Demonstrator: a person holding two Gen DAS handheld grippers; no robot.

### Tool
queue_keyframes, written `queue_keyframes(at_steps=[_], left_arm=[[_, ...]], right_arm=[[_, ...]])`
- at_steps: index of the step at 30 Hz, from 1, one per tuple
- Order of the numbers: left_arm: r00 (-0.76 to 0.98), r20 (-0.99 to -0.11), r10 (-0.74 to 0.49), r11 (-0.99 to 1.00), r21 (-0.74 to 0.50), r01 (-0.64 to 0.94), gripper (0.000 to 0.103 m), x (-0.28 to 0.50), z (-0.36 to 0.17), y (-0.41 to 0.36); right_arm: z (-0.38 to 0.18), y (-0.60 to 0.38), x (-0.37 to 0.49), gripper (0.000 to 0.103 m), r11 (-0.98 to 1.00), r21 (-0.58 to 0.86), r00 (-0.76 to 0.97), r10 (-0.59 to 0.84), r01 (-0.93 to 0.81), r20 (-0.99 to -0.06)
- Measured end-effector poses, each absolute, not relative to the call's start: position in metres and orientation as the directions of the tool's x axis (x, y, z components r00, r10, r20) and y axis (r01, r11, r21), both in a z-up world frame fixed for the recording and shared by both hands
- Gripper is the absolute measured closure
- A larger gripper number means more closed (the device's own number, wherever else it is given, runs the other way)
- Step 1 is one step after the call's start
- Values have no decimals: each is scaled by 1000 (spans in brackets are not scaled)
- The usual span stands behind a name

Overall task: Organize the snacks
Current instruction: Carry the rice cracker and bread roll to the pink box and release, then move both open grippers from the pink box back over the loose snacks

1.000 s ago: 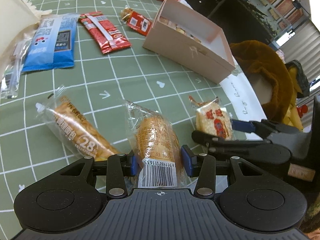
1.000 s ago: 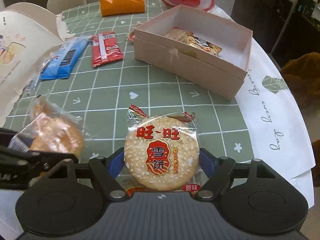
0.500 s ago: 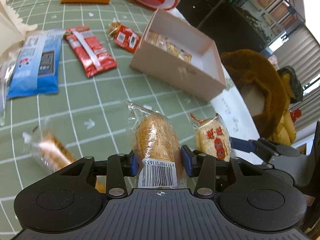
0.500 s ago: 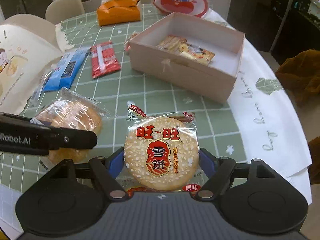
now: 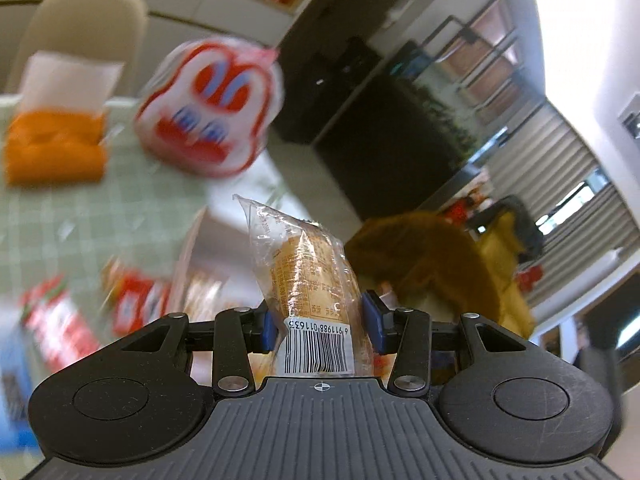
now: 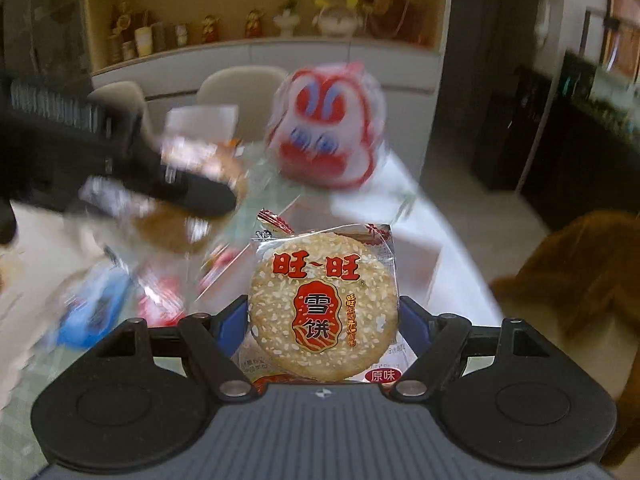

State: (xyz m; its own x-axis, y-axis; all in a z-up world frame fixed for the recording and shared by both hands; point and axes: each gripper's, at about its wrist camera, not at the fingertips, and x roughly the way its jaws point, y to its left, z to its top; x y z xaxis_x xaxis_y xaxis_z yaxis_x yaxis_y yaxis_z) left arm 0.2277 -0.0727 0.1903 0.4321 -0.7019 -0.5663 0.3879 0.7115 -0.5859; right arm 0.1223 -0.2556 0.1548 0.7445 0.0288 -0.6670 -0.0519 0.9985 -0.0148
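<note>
Left gripper [image 5: 321, 322] is clamped on a clear-wrapped golden bread roll [image 5: 310, 280]. Right gripper [image 6: 323, 322] grips a round sesame rice cracker in clear red-printed wrapper [image 6: 323, 304]; background's all blur.

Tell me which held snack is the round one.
The rice cracker in the right gripper: a flat round disc. The left gripper holds a long bread pack with a barcode.

Motion blur smears the green gridded table [image 5: 80, 208] and the red-and-white cartoon-faced bag [image 5: 208, 108] at upper left of the left wrist view. The red snack packets [image 5: 136, 304] at lower left are unreadable — the pale cardboard box [image 5: 188, 264] beside them barely shows. In the right wrist view, the blue packet [image 6: 92, 308] at lower left is a smear.
</note>
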Motion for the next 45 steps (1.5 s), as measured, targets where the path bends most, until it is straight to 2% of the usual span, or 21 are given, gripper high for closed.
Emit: queue_keyframes(at_steps=[2, 4, 5, 7, 10, 13, 17, 21, 26, 30, 33, 35, 41, 45], left_arm=[[429, -578, -694, 720, -566, 402, 51, 254, 177, -95], [395, -699, -596, 799, -469, 377, 55, 280, 147, -120], [390, -720, -574, 815, -456, 359, 55, 287, 136, -124], [369, -701, -610, 791, -511, 336, 55, 297, 124, -120], [393, -687, -611, 791, -521, 321, 55, 309, 116, -103], [480, -705, -523, 851, -469, 237, 55, 325, 106, -74], [454, -808, -376, 924, -364, 117, 56, 345, 63, -51], [416, -838, -354, 935, -304, 184, 55, 348, 34, -62], [428, -854, -296, 941, -184, 283, 56, 329, 31, -70], [416, -849, -325, 931, -210, 299, 58, 297, 29, -45], [408, -845, -346, 921, -222, 320, 67, 266, 31, -28], [403, -846, -348, 917, -219, 333, 86, 248, 30, -19], [411, -816, -405, 913, -336, 231, 85, 212, 34, 20], [486, -788, -379, 924, -345, 162, 83, 199, 49, 43]], right_arm=[[149, -266, 148, 22, 998, 19, 753, 61, -65, -656], [126, -273, 178, 23, 992, 77, 708, 127, -102, -695], [111, -275, 192, 27, 991, 84, 663, 132, -103, -737], [91, -280, 204, 31, 996, 51, 630, 85, -72, -772], [82, -291, 208, 28, 995, 82, 630, 101, -60, -770], [79, -298, 207, 28, 994, 110, 617, 102, -26, -780], [77, -296, 186, 28, 993, 118, 601, 106, -21, -792], [76, -284, 161, 28, 992, 116, 588, 124, -51, -799], [85, -270, 146, 28, 994, 83, 599, 108, -70, -794], [91, -257, 142, 28, 994, 79, 604, 109, -75, -790], [95, -245, 133, 28, 991, 101, 606, 132, -85, -785], [96, -236, 125, 28, 989, 112, 609, 147, -95, -779], [80, -198, 125, 28, 975, 150, 553, 218, -165, -804], [64, -170, 153, 28, 974, 141, 564, 220, -180, -796]])
